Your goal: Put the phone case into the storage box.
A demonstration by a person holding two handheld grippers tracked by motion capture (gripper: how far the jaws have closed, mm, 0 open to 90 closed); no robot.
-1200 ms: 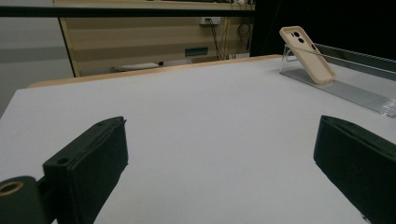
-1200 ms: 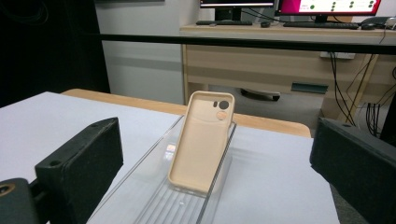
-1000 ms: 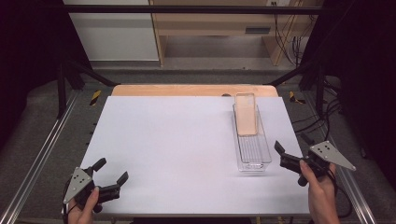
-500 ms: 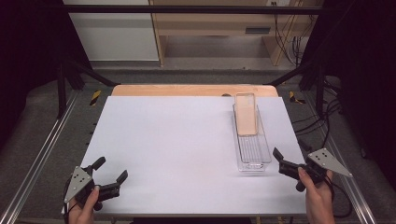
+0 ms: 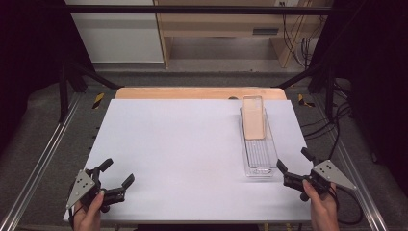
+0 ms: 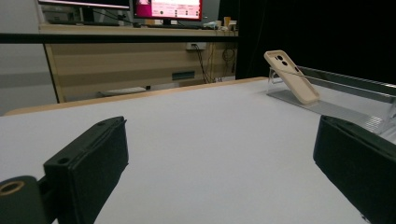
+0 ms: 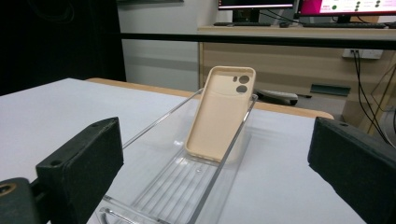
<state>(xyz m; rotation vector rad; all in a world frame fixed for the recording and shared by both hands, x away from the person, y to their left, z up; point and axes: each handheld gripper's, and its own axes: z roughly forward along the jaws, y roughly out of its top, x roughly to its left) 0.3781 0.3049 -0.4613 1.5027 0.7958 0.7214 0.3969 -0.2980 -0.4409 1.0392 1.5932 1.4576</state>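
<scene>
Right gripper view: phone case (image 7: 222, 116) ahead of gripper (image 7: 210, 186)

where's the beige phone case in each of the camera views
High view: phone case right of centre, at the far end of the clear tray.
Left gripper view: upper right, leaning in the tray.
Right gripper view: centre, propped against the tray's far end.
Shared landmark: the tray.

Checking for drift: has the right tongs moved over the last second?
Yes. The right tongs has slid back toward the person's table edge, now nearer the clear tray's near end than its side.
</scene>
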